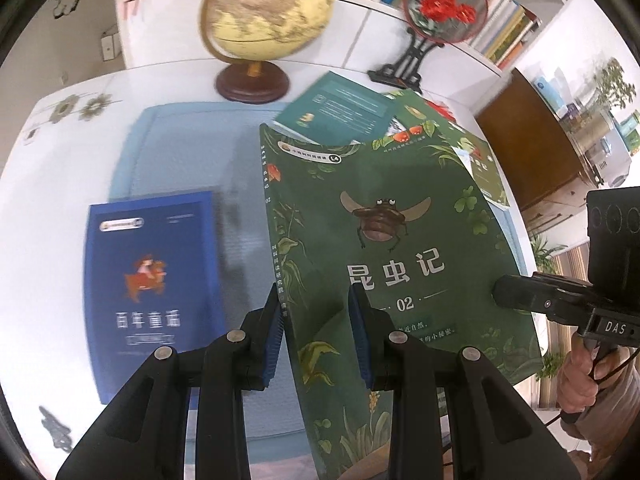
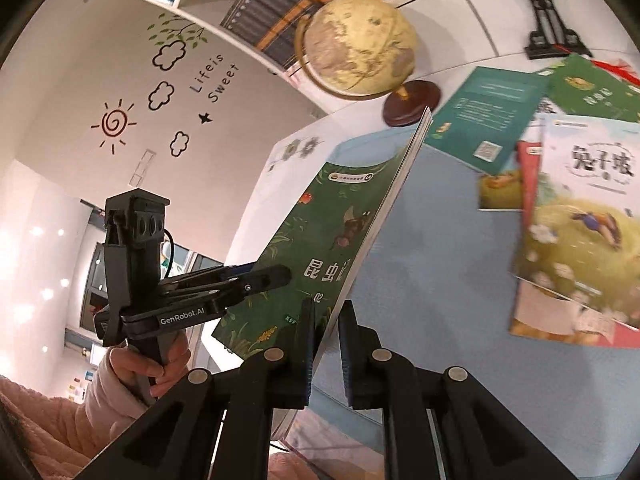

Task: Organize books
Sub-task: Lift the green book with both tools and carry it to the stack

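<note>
i am holding the green insect book (image 1: 384,248) up off the blue mat (image 1: 180,152) with both claws at once. my left claw (image 1: 316,340) is clamped on its near edge by the spine, one blue pad under the cover and one on top. my right claw (image 2: 325,344) is pinched shut on the near right edge of the same book, its jaws almost together around the thin sheaf of pages.

the book is hanging tilted in the air, above the mat and just right of the blue storybook (image 1: 154,292) that is lying flat at the near left. i judge i am carrying it over to stack there. to do that well i should be keeping both grips level with each other so the soft cover is not twisting, bringing the spine in line with the blue book's edge, and lowering flat before letting go.

the cover is a glossy, floppy paperback, already bowing between my two holds. the loose pile at the far right, the teal book (image 1: 340,108) and the rabbit picture book (image 2: 580,240), is lying fanned and overlapping, all thin slick covers. the globe (image 1: 268,12) on its round wooden base is standing at the far edge, so i am keeping the book's far corner clear of it.
</note>
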The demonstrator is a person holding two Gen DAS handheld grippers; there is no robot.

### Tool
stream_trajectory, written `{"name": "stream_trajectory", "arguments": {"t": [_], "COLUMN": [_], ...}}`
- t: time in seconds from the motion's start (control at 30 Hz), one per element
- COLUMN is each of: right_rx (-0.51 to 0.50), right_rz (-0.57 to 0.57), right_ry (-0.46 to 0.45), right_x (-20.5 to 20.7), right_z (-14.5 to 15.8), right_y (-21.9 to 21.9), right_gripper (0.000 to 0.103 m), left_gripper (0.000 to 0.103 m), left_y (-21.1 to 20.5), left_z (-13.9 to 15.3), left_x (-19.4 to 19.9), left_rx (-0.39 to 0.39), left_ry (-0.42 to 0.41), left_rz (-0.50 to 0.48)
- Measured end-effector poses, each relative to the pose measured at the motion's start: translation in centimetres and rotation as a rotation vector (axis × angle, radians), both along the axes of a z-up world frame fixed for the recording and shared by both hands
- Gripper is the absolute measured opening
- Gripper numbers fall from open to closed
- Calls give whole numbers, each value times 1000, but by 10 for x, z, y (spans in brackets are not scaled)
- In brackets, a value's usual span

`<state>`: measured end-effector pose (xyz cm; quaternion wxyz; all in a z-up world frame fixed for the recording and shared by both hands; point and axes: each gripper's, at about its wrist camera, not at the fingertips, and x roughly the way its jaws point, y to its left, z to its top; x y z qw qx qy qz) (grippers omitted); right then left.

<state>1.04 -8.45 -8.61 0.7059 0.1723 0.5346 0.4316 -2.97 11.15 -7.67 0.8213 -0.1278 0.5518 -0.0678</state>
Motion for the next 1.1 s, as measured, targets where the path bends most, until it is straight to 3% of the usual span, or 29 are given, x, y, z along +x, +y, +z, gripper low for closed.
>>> {"name": "stream_trajectory", "arguments": {"t": [0.57, 0.9, 1.1], "right_rx": [-22, -50, -120], "right_rz": [138, 179, 164], "right_ry": [18, 55, 96], "right_x": [5, 8, 6], "right_z": [-18, -41, -73], "right_y": [123, 177, 197], "right_gripper": [12, 12, 12], "left_gripper": [30, 30, 30], "left_y": [108, 156, 172], "left_z": [-14, -47, -78], "left_x": [-28, -31, -31], "left_rx": [4, -5, -25], "left_ry": [13, 72, 122], "left_rz": [151, 209, 248]}}
